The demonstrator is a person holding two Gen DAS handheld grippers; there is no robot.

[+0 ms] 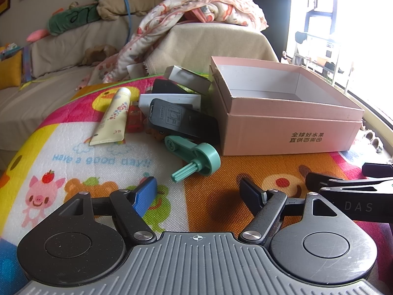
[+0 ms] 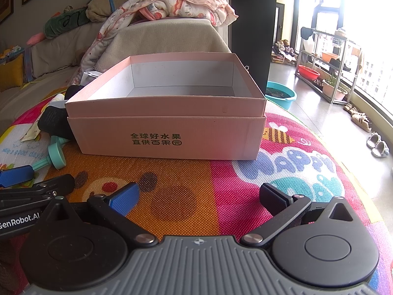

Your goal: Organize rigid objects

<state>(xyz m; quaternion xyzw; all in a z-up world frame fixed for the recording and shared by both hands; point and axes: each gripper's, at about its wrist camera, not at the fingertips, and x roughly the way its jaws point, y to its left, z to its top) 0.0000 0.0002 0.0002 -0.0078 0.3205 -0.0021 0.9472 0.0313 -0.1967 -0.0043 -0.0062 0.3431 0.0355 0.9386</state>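
Observation:
A pink cardboard box point(image 1: 289, 127) point(image 2: 167, 132) stands open and empty on the colourful play mat point(image 1: 103, 157). Left of it lies a pile: a green plastic crank part point(image 1: 196, 158) point(image 2: 55, 156), a black remote-like case point(image 1: 172, 119), a cream tube point(image 1: 114, 116), a small red pack point(image 1: 135, 119), and white and black flat boxes point(image 1: 183, 77). My left gripper point(image 1: 199, 191) is open, low over the mat just short of the green part. My right gripper point(image 2: 199, 198) is open in front of the box, holding nothing.
A sofa with a beige cover point(image 1: 201, 41), a floral blanket point(image 2: 172, 5) and plush toys stands behind the mat. To the right are a teal basin point(image 2: 281, 95), a metal rack with tubs point(image 2: 324, 66) and slippers point(image 2: 377, 143) on the tiled floor.

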